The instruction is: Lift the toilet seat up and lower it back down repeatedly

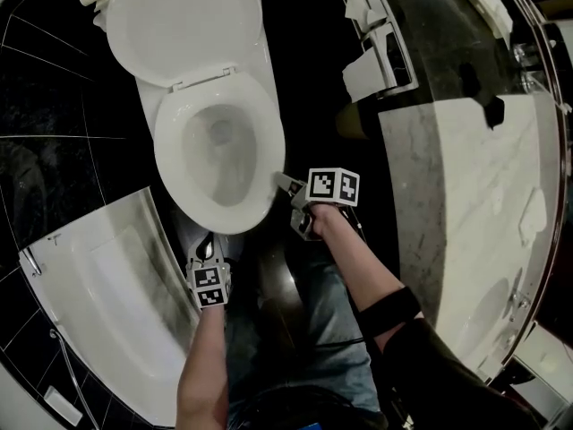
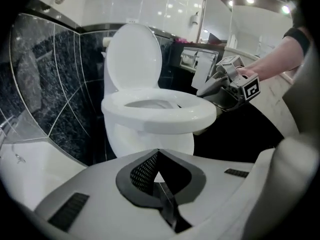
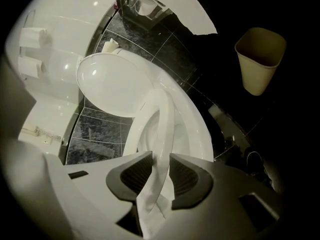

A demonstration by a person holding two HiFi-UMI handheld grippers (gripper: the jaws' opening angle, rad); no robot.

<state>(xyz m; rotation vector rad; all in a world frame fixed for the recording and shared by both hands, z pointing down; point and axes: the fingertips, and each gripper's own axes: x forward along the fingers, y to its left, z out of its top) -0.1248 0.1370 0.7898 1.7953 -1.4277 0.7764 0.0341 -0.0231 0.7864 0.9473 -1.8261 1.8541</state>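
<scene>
The white oval plastic toilet seat (image 1: 167, 155) lies low over the white ceramic bowl (image 2: 150, 139). Its matching round lid (image 1: 183, 21) stands raised behind it. Room is tight. A white bathtub (image 1: 98, 285) runs close along the person's left of the bowl, and a pale marble counter (image 1: 448, 195) edges the right. Between bowl and counter is a strip of black floor where a beige plastic waste bin (image 3: 260, 59) stands.

The right gripper (image 1: 285, 184) reaches in from that strip to the seat's front-right rim. Its two dark pads are pressed on the rim's edge (image 3: 162, 129), one on each side, so it is clamped on the seat. The left gripper (image 1: 207, 245) hangs just in front of the bowl's nose, apart from it. Its jaws are closed tip to tip (image 2: 158, 151) with nothing between them.

How far the seat stands off the bowl rim is hard to judge. The left gripper view shows only a thin seam (image 2: 165, 115). The black floor swallows detail, and the person's jeans (image 1: 313, 330) cover the nearest ground.
</scene>
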